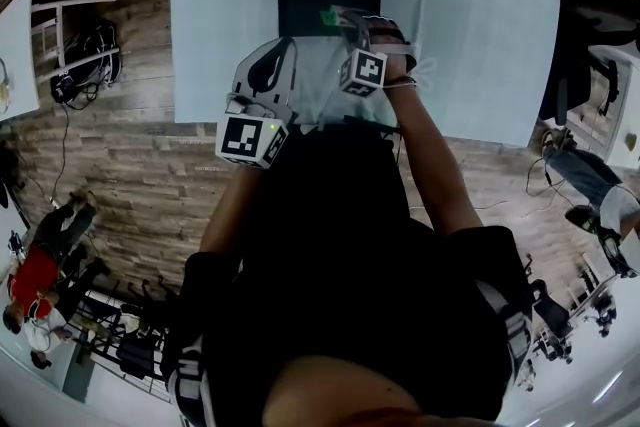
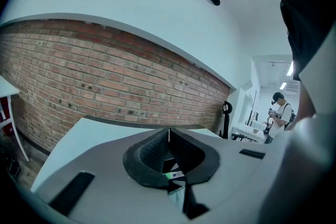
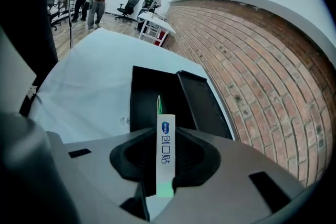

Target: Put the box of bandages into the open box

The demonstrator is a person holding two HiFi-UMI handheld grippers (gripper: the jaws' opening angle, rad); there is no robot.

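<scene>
A cloth-covered table [image 1: 490, 45] is set on a wood-plank floor [image 1: 130, 185]. A red brick wall [image 3: 252, 60] is seen behind it, with an office chair [image 3: 131, 3] farther off.

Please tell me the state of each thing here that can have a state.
left gripper: shut, empty.
open box: lid folded back.
right gripper: shut on box of bandages.
box of bandages: held, not yet inside the open box.

Even daylight, fisheye edges, dark vignette
</scene>
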